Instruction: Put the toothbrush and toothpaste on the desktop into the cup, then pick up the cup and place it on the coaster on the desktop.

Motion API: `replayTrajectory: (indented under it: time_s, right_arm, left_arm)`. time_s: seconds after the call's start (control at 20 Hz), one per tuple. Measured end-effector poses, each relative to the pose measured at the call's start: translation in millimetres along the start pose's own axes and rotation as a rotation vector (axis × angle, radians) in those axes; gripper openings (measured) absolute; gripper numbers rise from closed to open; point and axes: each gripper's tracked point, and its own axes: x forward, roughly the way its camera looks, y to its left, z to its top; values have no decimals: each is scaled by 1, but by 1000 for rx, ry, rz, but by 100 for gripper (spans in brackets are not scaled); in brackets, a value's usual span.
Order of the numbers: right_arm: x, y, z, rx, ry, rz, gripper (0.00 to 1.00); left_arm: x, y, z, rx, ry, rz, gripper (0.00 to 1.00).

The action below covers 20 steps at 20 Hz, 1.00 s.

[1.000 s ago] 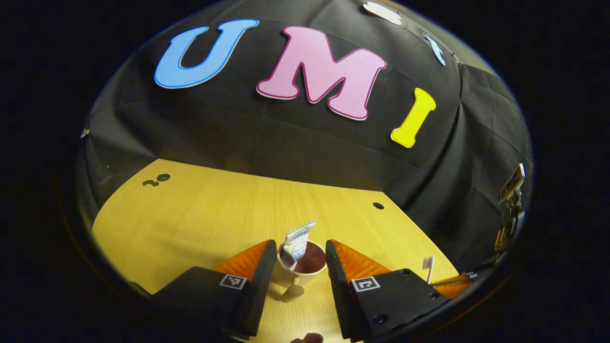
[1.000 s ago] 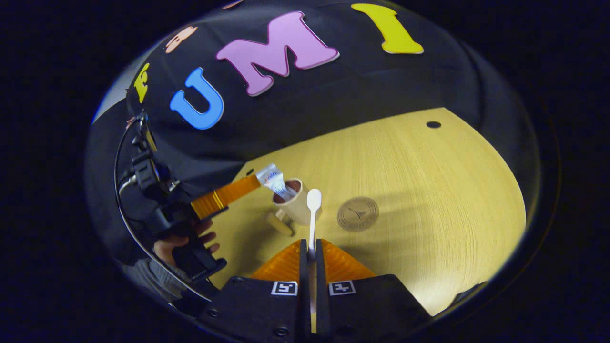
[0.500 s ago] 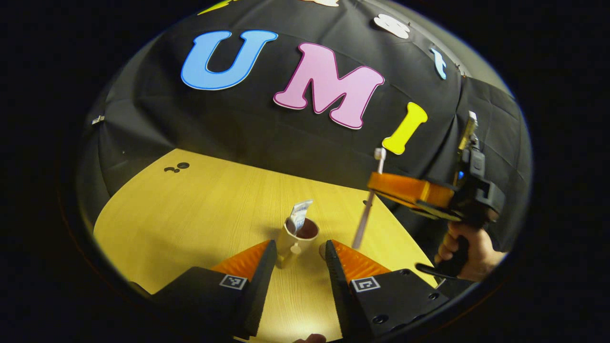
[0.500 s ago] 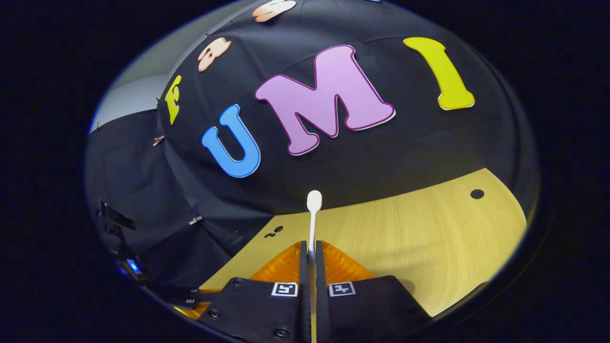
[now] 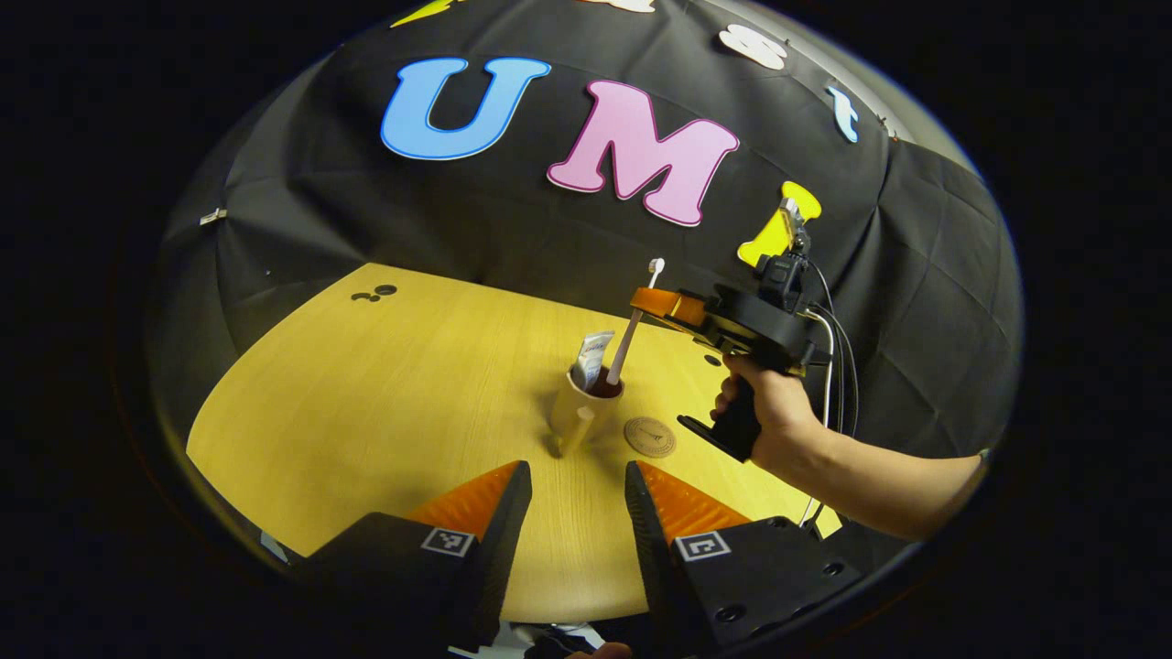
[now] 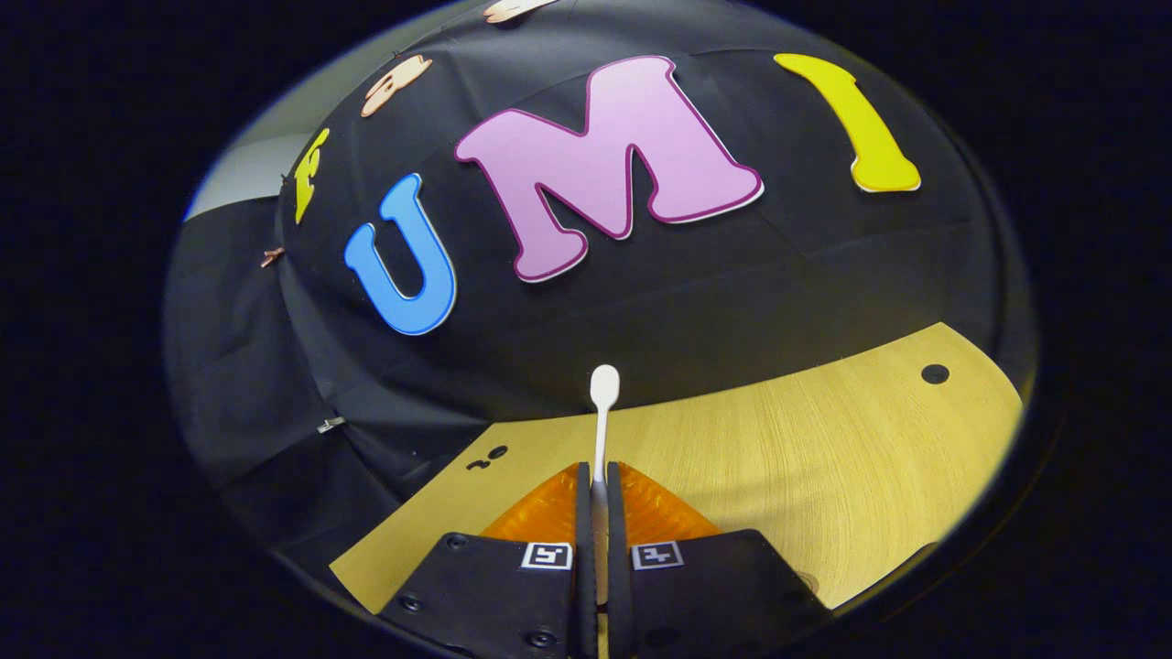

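Looking along the left gripper [image 5: 572, 499] in the left gripper view, its two fingers stand wide apart at the bottom centre of the frame, with nothing between them but bare desktop [image 5: 366, 403]. Just above centre stands the cup [image 5: 583, 410], its handle turned toward the camera. The toothpaste [image 5: 592, 355] leans upright inside the cup, its crimped end sticking out above the rim. Just to the right of the cup, flat on the desktop, lies the round coaster [image 5: 649, 437], near the cup but apart from it. At centre right a hand [image 5: 765, 407] holds the right gripper [image 5: 645, 302], whose fingers pinch the toothbrush [image 5: 632, 325] partway along its handle. The toothbrush is tilted, bristle head uppermost, and its lower end reaches to the cup's opening beside the toothpaste; whether it touches the bottom cannot be told.

In the right gripper view, the right gripper [image 6: 597, 480] sits at the bottom centre, fingers drawn narrow onto the toothbrush [image 6: 602, 416], which rises straight up between them, its head at frame centre. The desktop [image 6: 824, 458] spreads across the lower right.
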Motion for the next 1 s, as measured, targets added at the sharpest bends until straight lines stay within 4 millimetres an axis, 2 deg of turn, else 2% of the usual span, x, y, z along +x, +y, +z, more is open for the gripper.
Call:
replayTrajectory:
  time_s: [0.15,0.25,0.5,0.65,0.8,0.85,1.0]
  right_arm:
    - [12,-6,-20,21,12,-23,8]
    - [11,-13,-35,18,28,-28,9]
    - [9,-18,-50,-5,47,-54,9]
    - [3,-19,-51,5,57,-50,9]
    - [-5,-17,-65,17,114,-35,12]
    - [-10,-17,-68,19,130,-32,18]
    - [-24,-20,-77,43,164,-45,20]
  left_arm:
    - [-7,8,-10,-23,19,23,65]
    - [-8,15,-17,-34,30,38,65]
    - [-11,17,-26,-43,38,52,65]
    - [-11,11,-26,-47,32,46,65]
    - [-8,2,-26,-61,30,32,65]
    - [-7,-1,-26,-66,32,27,65]
    - [-2,-10,-27,-70,41,19,65]
